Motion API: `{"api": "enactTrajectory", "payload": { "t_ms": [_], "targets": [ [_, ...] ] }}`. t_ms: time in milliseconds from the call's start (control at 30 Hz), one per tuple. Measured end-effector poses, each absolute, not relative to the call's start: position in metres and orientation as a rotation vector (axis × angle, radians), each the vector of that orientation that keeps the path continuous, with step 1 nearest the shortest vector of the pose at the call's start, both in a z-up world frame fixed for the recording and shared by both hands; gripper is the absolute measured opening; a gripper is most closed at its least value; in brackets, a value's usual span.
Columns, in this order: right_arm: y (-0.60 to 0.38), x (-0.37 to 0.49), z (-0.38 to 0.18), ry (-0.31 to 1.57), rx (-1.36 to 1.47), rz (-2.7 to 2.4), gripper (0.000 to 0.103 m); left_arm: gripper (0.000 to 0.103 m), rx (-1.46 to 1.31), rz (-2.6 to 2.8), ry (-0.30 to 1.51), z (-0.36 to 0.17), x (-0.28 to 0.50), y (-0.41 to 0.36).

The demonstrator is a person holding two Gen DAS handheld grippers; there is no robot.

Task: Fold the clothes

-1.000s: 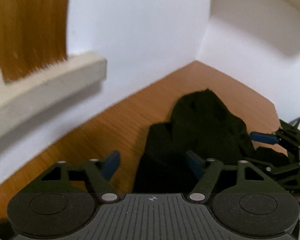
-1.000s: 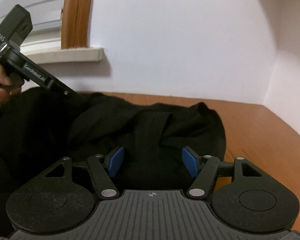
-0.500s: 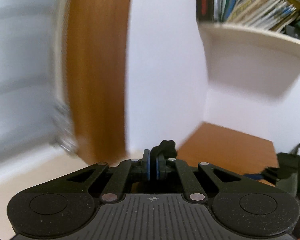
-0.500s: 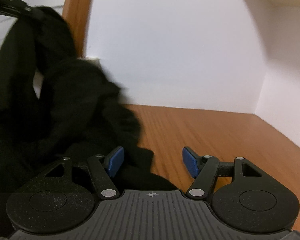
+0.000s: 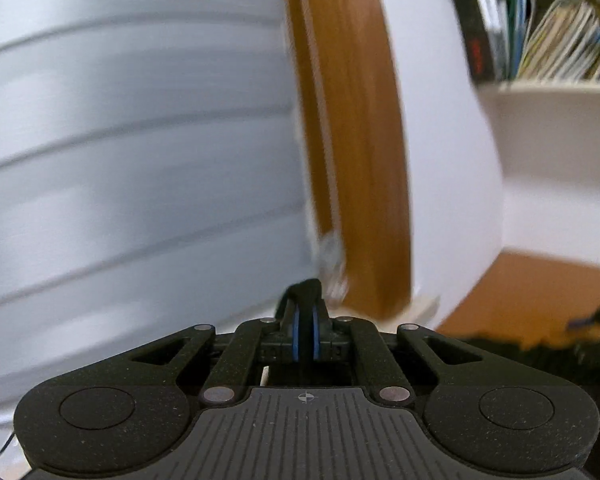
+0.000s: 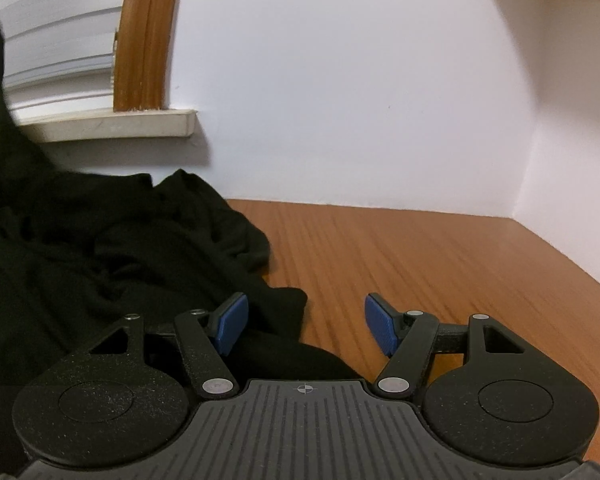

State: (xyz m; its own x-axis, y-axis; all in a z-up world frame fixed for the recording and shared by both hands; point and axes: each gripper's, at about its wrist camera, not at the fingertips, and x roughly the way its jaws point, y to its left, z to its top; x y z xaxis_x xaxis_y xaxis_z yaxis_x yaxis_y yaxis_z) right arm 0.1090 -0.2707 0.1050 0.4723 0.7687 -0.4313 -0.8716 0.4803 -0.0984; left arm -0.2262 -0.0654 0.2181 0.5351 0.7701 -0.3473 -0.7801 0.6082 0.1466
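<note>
Left wrist view: your left gripper (image 5: 306, 330) pinches a tuft of the garment (image 6: 112, 248); lift smoothly. At lower left, the right gripper (image 6: 304, 320) is spread: pin cloth to table (image 6: 440, 248).

The crumpled black cloth garment (image 6: 112, 248) looks soft and matt, with deep folds. It lies on an orange-brown wooden table top (image 6: 420, 256) with fine straight grain and a low satin sheen. The black plastic right gripper (image 6: 304, 320) has a speckled, matt body, ribbed in the middle, smooth blue pads (image 6: 380, 328) and shiny metal pivot pins (image 6: 395, 384).
</note>
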Motion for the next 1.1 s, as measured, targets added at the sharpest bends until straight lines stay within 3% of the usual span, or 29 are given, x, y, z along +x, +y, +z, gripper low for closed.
{"api": "enactTrajectory", "payload": {
  "t_ms": [133,233,300,367,433,467,500,700,967,1033,1067,1100],
  "targets": [
    [-0.270,0.110,0.105,0.351,-0.327,1.022,0.065,0.020,-0.086,0.970,0.443,0.201,-0.249,-0.057],
    [-0.269,0.110,0.104,0.350,-0.336,1.020,0.065,0.022,-0.121,0.967,0.442,0.196,-0.264,-0.055],
    [-0.268,0.111,0.104,0.358,-0.336,1.023,0.065,0.033,-0.128,0.949,0.447,0.192,-0.262,-0.056],
    [-0.267,0.113,0.106,0.379,-0.336,1.051,0.065,0.037,-0.125,0.922,0.455,0.185,-0.252,-0.058],
    [-0.267,0.115,0.108,0.408,-0.342,1.096,0.052,0.037,-0.130,0.879,0.470,0.178,-0.226,-0.056],
    [-0.267,0.116,0.109,0.422,-0.344,1.118,0.032,0.037,-0.134,0.852,0.478,0.172,-0.214,-0.055],
    [-0.266,0.116,0.111,0.431,-0.342,1.133,0.029,0.037,-0.138,0.825,0.486,0.167,-0.202,-0.054],
    [-0.257,0.122,0.114,0.530,-0.320,1.181,0.034,0.053,-0.201,0.650,0.525,0.121,-0.102,-0.041],
    [-0.260,0.110,0.112,0.571,-0.375,1.237,0.034,0.055,-0.233,0.473,0.621,0.067,-0.008,-0.050],
    [-0.261,0.107,0.113,0.576,-0.377,1.259,0.021,0.044,-0.233,0.456,0.639,0.059,0.001,-0.052],
    [-0.262,0.106,0.114,0.578,-0.375,1.275,0.010,0.010,-0.223,0.442,0.645,0.056,0.002,-0.052],
    [-0.264,0.103,0.116,0.561,-0.381,1.291,0.008,0.004,-0.212,0.426,0.651,0.053,0.004,-0.053]
  ]
}}
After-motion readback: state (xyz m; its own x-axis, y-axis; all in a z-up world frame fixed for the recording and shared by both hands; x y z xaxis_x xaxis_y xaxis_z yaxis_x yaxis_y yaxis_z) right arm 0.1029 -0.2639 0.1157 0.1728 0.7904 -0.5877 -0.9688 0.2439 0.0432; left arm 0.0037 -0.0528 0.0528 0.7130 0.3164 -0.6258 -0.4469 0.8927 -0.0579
